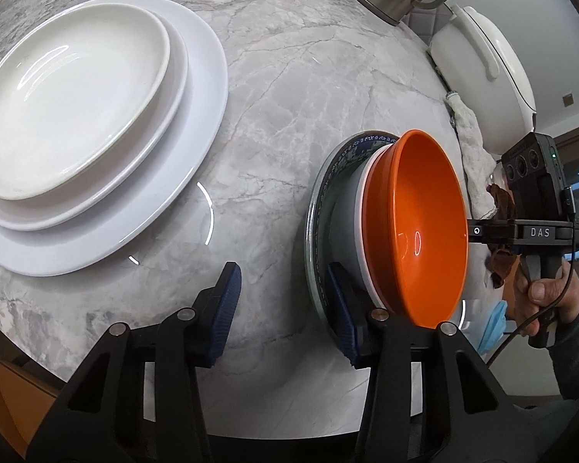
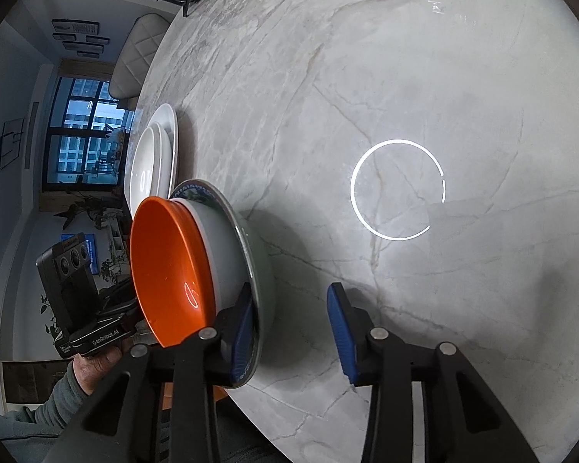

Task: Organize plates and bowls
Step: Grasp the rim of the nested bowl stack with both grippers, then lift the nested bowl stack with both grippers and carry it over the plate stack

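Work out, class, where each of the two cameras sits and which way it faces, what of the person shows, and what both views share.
Left wrist: on the left gripper, facing down at the grey marble table; the right gripper's hand shows.
Right wrist: on the right gripper, facing down across the table; the left gripper's hand shows.
Shared: orange plastic bowl nested in a grey bowl on a blue-patterned plate; stacked white plates.

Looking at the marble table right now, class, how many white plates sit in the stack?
3. A large white plate lies on the bottom, a medium plate on it, and a small deep plate on top. More might hide between them.
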The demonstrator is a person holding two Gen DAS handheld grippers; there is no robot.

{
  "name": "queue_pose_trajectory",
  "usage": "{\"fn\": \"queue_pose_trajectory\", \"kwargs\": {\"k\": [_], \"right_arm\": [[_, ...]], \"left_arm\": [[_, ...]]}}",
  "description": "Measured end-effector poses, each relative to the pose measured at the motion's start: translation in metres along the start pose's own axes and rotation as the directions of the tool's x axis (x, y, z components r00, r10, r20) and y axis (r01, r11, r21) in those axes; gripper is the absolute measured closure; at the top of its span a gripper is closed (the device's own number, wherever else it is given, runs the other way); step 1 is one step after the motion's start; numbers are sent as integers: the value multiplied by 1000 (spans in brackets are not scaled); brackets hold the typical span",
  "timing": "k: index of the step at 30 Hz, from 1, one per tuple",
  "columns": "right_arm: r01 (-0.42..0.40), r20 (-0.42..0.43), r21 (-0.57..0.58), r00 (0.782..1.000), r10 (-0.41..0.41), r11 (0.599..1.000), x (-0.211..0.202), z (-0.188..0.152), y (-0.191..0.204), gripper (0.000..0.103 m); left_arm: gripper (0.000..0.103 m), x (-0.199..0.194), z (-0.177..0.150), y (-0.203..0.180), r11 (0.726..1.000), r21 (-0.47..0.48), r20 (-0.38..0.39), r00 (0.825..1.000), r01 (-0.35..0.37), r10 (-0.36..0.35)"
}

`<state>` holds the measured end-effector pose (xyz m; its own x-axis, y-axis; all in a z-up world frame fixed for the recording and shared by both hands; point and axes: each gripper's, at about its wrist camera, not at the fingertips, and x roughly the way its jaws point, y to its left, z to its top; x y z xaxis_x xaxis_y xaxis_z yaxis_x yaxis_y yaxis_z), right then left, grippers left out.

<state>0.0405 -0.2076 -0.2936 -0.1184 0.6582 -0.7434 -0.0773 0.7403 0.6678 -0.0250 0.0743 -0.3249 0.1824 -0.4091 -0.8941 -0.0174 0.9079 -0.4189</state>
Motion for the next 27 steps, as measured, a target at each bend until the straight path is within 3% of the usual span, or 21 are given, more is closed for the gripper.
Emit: {"fn": "queue_pose_trajectory", "kwargs": {"k": [6,10,14,18,22,27], "right_arm": [[-39,13,4,999,39,999,-2,-3,-6,62],[-118,20,23,993,118,993,-2,-5,-12,72],[-138,20,23,990,137,990,-2,-6,-11,78],[-140,17,22,990,140,990,-2,-6,-9,81],[-163,19,36,987,162,986,-1,-7,-4,90],[-188,29,92,982,186,978,1,-9,-8,89]], "left_arm": [[75,3,7,-2,999,6,6,999,32,-32],[84,5,11,-5,999,11,3,999,49,-49],[92,8,14,-10,998,10,-6,998,58,-58],[94,9,15,-14,998,20,-8,999,51,-51],[95,9,15,-14,999,18,-6,999,48,-48],[95,10,16,-15,999,26,-4,999,40,-40]]}}
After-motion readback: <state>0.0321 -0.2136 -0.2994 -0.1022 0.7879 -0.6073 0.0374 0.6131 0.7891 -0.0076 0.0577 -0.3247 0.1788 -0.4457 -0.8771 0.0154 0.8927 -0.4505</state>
